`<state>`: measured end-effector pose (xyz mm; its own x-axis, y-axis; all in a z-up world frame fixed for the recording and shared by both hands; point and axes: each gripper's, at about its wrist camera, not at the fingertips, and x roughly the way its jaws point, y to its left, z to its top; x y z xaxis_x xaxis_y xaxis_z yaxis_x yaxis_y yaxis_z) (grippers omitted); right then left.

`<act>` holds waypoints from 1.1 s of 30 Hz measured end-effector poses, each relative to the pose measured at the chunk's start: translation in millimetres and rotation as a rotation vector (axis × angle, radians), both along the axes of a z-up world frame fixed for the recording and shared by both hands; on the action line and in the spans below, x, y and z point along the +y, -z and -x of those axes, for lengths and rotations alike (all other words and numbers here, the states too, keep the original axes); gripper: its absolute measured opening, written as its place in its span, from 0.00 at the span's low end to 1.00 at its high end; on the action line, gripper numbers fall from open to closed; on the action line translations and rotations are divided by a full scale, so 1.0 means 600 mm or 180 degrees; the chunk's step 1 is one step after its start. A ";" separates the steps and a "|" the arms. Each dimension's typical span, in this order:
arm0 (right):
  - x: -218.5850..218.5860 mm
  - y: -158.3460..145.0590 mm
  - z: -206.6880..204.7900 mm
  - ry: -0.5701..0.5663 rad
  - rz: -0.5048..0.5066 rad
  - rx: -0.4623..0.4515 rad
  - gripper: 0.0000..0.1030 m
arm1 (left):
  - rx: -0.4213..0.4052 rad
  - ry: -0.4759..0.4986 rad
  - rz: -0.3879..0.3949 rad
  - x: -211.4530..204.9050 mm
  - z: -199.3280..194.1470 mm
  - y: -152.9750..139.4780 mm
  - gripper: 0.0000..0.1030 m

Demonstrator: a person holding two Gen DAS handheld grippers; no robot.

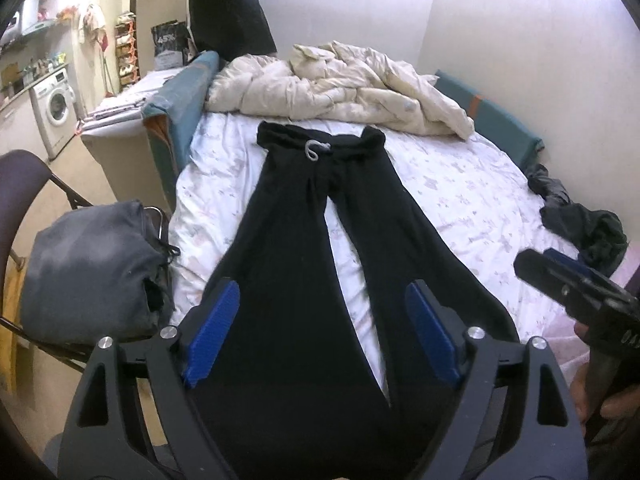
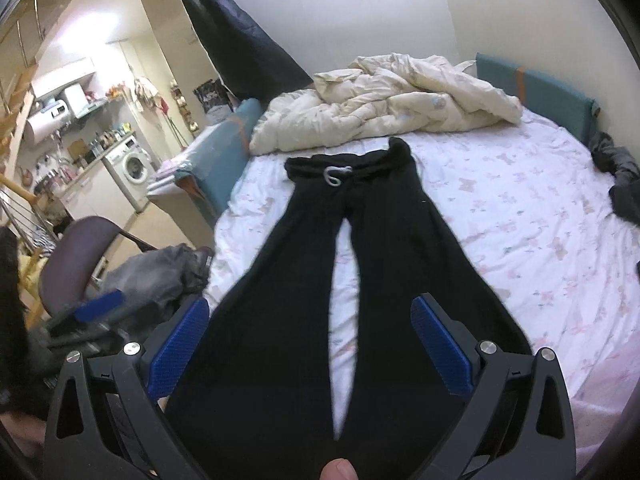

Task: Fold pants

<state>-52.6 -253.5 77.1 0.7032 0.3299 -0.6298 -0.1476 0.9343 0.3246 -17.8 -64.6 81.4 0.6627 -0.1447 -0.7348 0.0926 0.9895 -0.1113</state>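
Premises: small one-room home, sleeping and kitchen areas combined.
Ahead of your tools you have a bed (image 1: 460, 200) with a floral sheet and a rumpled cream duvet (image 1: 340, 84). To their left you have a washing machine (image 1: 54, 110) under a cluttered counter, laden shelves (image 2: 80, 112), a water heater (image 2: 46, 122) and a chair (image 2: 76, 260) holding clothing.

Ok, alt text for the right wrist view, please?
Black drawstring pants lie flat, unfolded, legs apart, on a floral bedsheet, framed by the open right gripper with blue fingers. A crumpled cream duvet sits beyond the waistband.
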 end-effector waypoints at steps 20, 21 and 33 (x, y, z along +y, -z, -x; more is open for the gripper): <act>-0.030 0.029 -0.005 0.0168 0.0080 0.0138 1.00 | -0.0053 -0.0255 -0.0153 0.079 -0.026 0.019 0.84; -0.031 0.029 -0.010 0.0178 0.0097 0.0161 1.00 | -0.0029 -0.0269 -0.0109 0.083 -0.029 0.021 0.84; -0.028 0.039 -0.057 0.0225 0.0085 0.0255 1.00 | 0.0114 -0.0254 -0.0068 0.118 -0.088 0.056 0.84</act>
